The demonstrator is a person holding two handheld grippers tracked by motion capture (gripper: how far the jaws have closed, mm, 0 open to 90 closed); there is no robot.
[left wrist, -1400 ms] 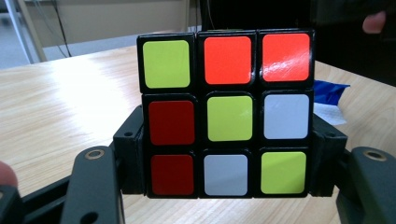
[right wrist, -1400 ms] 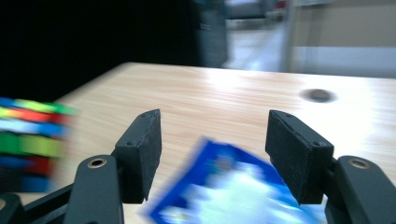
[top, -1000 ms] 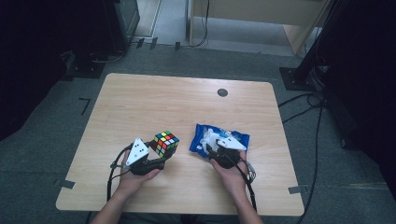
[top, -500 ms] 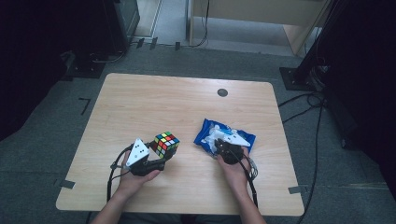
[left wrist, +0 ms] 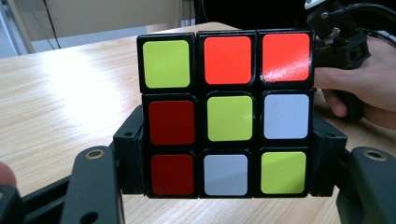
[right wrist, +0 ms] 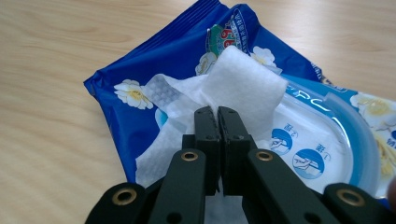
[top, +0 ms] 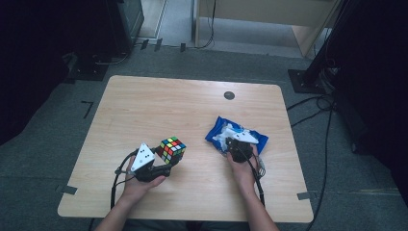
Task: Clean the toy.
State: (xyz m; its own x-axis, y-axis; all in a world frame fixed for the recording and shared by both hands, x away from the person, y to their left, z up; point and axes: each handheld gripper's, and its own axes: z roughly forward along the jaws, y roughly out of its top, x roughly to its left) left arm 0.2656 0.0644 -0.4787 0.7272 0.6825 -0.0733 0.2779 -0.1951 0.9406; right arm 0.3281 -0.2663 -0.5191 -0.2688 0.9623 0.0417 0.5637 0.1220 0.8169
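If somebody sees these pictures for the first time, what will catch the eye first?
The colourful plastic puzzle cube, clamped in the left tool at the table's near left. To its right lies a blue plastic pack of wet wipes, where the right tool has just closed on a white wipe.

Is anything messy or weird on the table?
A white wipe sticks up crumpled out of the blue wipes pack, with the right gripper pinched shut on it. The cube clamped in the left gripper has mixed-up colours. Nothing is spilled or broken.
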